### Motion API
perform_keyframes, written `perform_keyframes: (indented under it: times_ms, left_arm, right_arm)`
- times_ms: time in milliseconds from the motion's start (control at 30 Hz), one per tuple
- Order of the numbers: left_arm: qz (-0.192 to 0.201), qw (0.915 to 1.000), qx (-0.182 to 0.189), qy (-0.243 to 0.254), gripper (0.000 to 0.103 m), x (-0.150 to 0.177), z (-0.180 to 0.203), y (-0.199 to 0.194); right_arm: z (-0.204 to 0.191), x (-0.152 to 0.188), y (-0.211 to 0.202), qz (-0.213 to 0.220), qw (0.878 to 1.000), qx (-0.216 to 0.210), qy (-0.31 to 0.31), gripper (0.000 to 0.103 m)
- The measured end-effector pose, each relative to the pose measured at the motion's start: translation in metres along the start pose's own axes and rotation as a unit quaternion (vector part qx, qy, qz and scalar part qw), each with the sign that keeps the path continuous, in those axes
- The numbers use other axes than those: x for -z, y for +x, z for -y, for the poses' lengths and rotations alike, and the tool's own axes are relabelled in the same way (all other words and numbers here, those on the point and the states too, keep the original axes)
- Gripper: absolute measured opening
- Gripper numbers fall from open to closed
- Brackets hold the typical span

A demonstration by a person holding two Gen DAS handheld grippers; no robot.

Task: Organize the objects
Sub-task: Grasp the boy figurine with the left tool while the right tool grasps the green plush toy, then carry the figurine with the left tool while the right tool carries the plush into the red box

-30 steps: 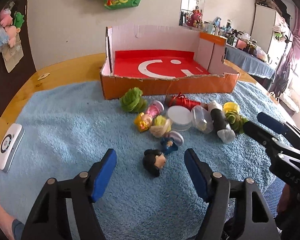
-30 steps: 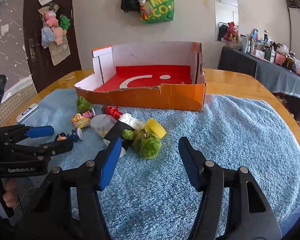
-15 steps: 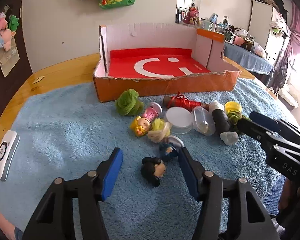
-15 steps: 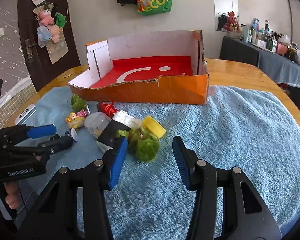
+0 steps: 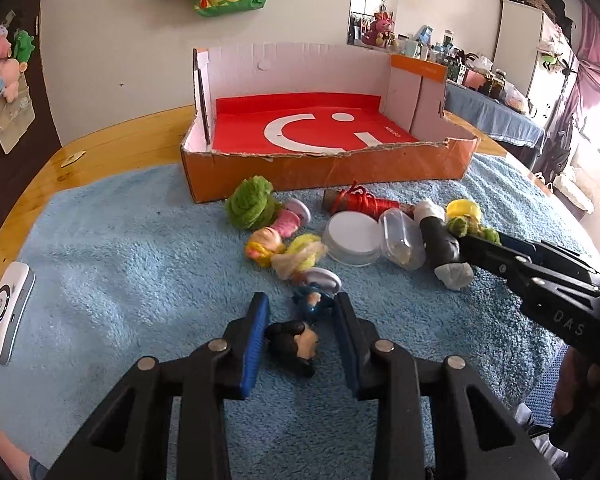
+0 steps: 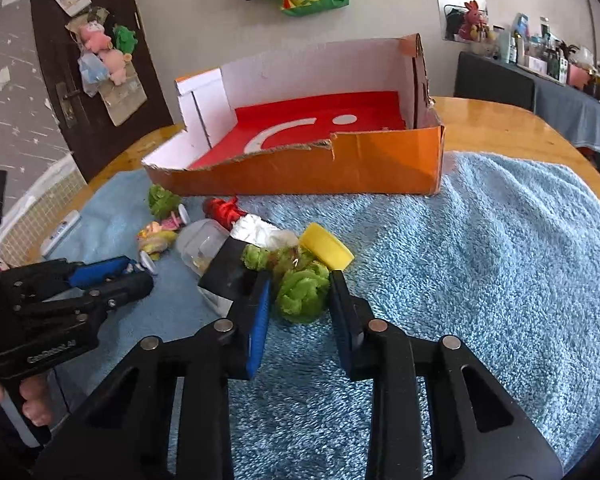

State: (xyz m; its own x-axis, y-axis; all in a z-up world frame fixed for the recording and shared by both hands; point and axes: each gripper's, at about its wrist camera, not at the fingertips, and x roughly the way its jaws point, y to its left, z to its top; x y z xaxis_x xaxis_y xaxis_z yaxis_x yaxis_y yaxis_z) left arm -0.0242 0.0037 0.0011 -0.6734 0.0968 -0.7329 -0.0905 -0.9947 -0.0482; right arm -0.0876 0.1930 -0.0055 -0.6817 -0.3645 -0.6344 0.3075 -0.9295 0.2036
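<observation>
An open orange cardboard box with a red floor stands at the back of a blue towel; it also shows in the right wrist view. Small toys lie in front of it. My left gripper is open, its fingers on either side of a black-haired doll figure with a blue body. My right gripper is open around a green fuzzy toy, next to a yellow cap and a black-and-white bottle.
Other toys in the pile: a green pompom, a pink doll, a yellow-haired doll, a white lid, a clear jar, a red-wrapped roll. A white device lies at the towel's left edge. The wooden table rim surrounds the towel.
Both grippers have moved forward and lower, and their fingers have narrowed: the left now straddles the black-haired doll, the right straddles the green fuzzy toy.
</observation>
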Motion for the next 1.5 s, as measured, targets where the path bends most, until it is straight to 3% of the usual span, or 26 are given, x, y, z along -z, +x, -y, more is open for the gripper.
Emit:
perform_keyframes:
  times_ms: [500,533,567,600,1500]
  left_arm:
    - [0.016,0.9999,0.003,-0.005,0.033,0.003,0.005,-0.029]
    - [0.018,0.9998,0.004,-0.006,0.032,0.003,0.005,-0.031]
    - [0.022,0.9997,0.005,-0.007,0.021,0.003,0.005,-0.034]
    - [0.022,0.9997,0.007,-0.009,0.02,0.003,0.004,-0.036]
    - [0.046,0.9986,0.017,-0.019,0.02,-0.024,0.0,-0.053]
  right_arm:
    - [-0.009,-0.003,-0.032,0.032,0.999,-0.019,-0.001,0.027]
    - [-0.01,-0.004,-0.034,0.034,0.999,-0.02,-0.002,0.027]
    - [-0.012,-0.004,-0.036,0.037,0.999,-0.02,-0.005,0.027]
    - [-0.013,-0.005,-0.038,0.04,0.999,-0.02,-0.007,0.027]
    - [-0.021,-0.04,-0.047,0.058,0.997,-0.039,-0.023,0.027]
